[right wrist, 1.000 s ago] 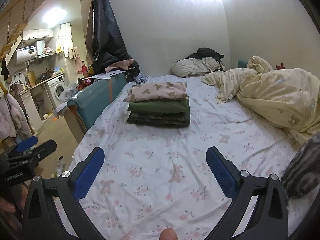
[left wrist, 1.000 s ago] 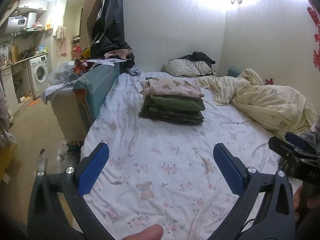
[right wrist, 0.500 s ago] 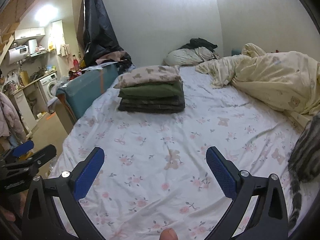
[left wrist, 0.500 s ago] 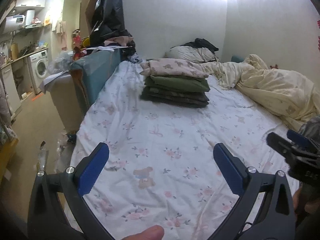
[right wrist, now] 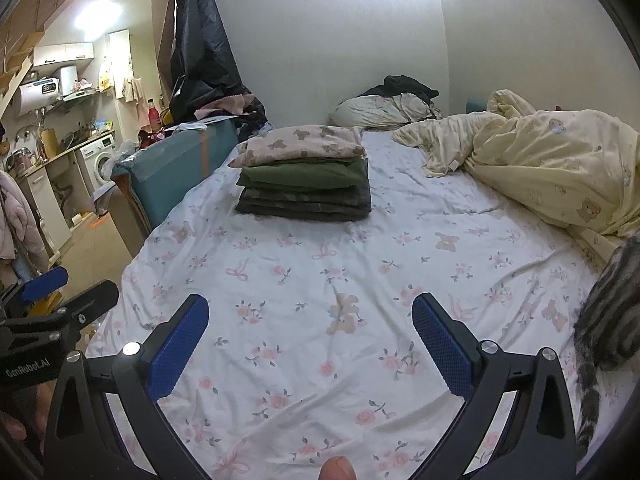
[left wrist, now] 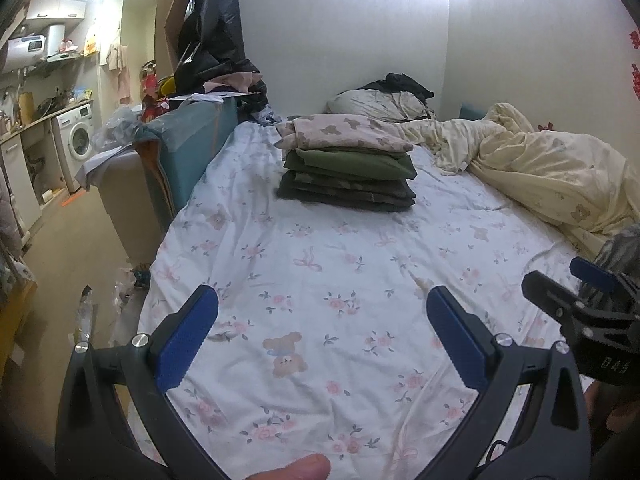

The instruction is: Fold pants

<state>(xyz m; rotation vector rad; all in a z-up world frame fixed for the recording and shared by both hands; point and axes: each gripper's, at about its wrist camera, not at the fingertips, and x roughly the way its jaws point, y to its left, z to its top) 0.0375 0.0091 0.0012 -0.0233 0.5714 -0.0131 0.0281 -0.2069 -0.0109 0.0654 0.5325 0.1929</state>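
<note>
1. We see a stack of folded clothes (left wrist: 348,168) (right wrist: 306,178) on the bed (left wrist: 320,280) (right wrist: 400,264), well ahead of both tools
2. We hold the left gripper (left wrist: 322,340) spread wide, empty, above the sheet
3. The right gripper (right wrist: 310,340) hovers likewise released, beside a striped cat (right wrist: 610,320)
4. The neighbouring tool reads "GenRobot.AI"

Left gripper (left wrist: 322,328) gapes empty over floral bedsheet (left wrist: 320,264), folded stack (left wrist: 348,168) beyond.
</note>
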